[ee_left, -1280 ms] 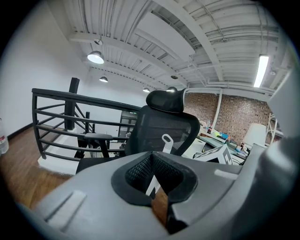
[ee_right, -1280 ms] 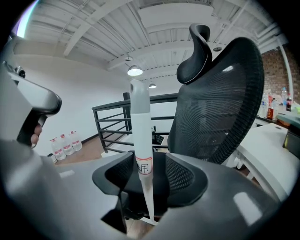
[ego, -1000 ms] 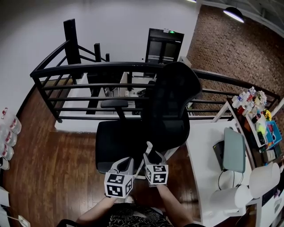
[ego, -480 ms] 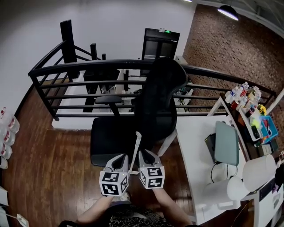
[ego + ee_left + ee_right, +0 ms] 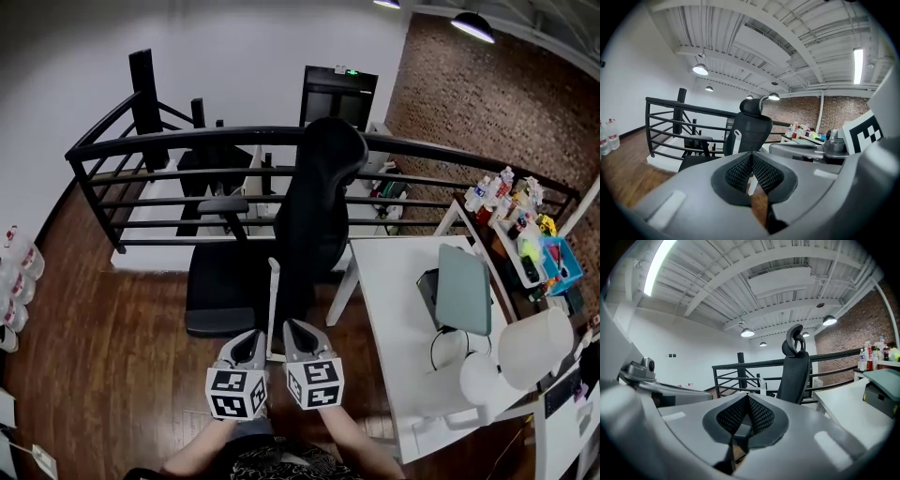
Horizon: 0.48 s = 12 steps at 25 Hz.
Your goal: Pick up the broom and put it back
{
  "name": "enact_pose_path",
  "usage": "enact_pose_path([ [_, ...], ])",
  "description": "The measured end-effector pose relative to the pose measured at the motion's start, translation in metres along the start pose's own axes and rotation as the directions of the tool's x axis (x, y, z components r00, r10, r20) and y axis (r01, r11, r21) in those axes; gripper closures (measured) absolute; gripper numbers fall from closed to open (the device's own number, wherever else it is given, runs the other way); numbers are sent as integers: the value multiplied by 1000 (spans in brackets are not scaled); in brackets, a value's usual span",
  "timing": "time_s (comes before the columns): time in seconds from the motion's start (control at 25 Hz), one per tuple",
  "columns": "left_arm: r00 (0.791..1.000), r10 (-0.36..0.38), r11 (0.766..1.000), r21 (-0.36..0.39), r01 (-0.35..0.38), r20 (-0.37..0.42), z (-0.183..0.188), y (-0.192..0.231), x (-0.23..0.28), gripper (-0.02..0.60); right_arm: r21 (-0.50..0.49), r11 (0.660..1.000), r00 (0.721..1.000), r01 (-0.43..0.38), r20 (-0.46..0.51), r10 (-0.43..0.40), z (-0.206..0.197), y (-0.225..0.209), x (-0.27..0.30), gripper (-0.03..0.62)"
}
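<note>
The broom's white handle [image 5: 271,309] stands nearly upright in front of the black office chair [image 5: 314,206]. Its looped tip shows in the left gripper view [image 5: 736,140] and it is a thin post in the right gripper view [image 5: 762,386]. My left gripper [image 5: 251,336] and right gripper [image 5: 289,325] sit side by side at the bottom of the head view, one on each side of the handle's lower part. The handle lies beyond both tips. Both pairs of pads meet with nothing between them, left [image 5: 751,155] and right [image 5: 748,397]. The broom's head is hidden.
A black railing [image 5: 187,141] runs behind the chair. A white desk [image 5: 403,309] at the right carries a grey-green case [image 5: 464,286] and a white lamp [image 5: 534,347]. A shelf of bottles [image 5: 516,206] stands at the far right, water bottles [image 5: 19,272] at the left. The floor is dark wood.
Both grippers have drawn back towards me, away from the chair. The handle has stayed by the chair, and more of its length now shows ahead of the tips.
</note>
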State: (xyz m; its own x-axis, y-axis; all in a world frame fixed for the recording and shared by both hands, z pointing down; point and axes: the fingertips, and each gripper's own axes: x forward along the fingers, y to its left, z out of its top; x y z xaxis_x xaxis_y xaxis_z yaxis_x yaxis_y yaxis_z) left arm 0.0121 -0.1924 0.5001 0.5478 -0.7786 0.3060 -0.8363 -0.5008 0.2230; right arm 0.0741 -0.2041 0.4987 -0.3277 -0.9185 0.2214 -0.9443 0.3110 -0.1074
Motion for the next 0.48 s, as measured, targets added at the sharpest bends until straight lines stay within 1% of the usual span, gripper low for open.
enact_pose_path([
  [0.28,999,-2,1000,27,1,38,-5,-39,-34,578,-6,1000,999,-23,28,23,0,13,-54,594],
  [0.48,998,-18,999,42,15,58,-9,-63,-59,577,3,999,997,-41,61,41,3,26,-90,594],
])
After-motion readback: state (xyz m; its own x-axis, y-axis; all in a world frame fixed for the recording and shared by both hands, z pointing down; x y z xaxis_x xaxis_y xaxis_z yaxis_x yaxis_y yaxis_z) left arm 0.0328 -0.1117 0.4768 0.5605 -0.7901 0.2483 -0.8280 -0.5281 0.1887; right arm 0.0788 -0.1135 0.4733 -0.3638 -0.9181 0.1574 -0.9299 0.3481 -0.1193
